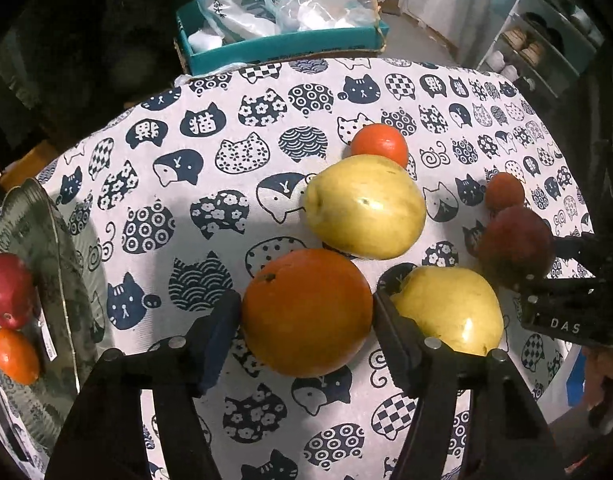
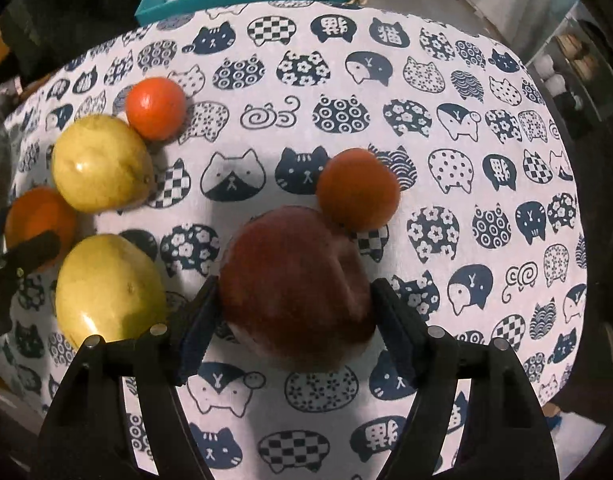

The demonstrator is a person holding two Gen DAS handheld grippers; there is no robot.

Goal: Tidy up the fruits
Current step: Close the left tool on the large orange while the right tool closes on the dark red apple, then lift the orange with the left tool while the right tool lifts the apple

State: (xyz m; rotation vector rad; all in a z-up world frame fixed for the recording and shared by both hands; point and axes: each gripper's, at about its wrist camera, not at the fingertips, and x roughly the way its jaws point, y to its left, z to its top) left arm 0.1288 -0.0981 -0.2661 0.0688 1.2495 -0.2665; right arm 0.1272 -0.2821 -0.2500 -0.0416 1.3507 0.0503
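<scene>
My left gripper [image 1: 306, 320] is shut on a large orange [image 1: 306, 312] resting on the cat-print cloth; both pads press its sides. A red apple [image 2: 298, 288], blurred, fills my right gripper [image 2: 294, 312], which is shut on it. Beside the orange lie two yellow fruits [image 1: 366, 208] [image 1: 446, 312], and behind them a tangerine [image 1: 380, 144]. Another tangerine [image 2: 358, 188] touches the apple's far side. At the left, a green glass plate [image 1: 58, 248] holds a red apple [image 1: 8, 296] and a small tangerine [image 1: 16, 356].
The round table's cloth [image 2: 446, 140] drops off at the edges all around. A teal box [image 1: 282, 46] with plastic bags stands past the far edge. Shelves with shoes [image 1: 526, 48] are at the back right. The two grippers work close together.
</scene>
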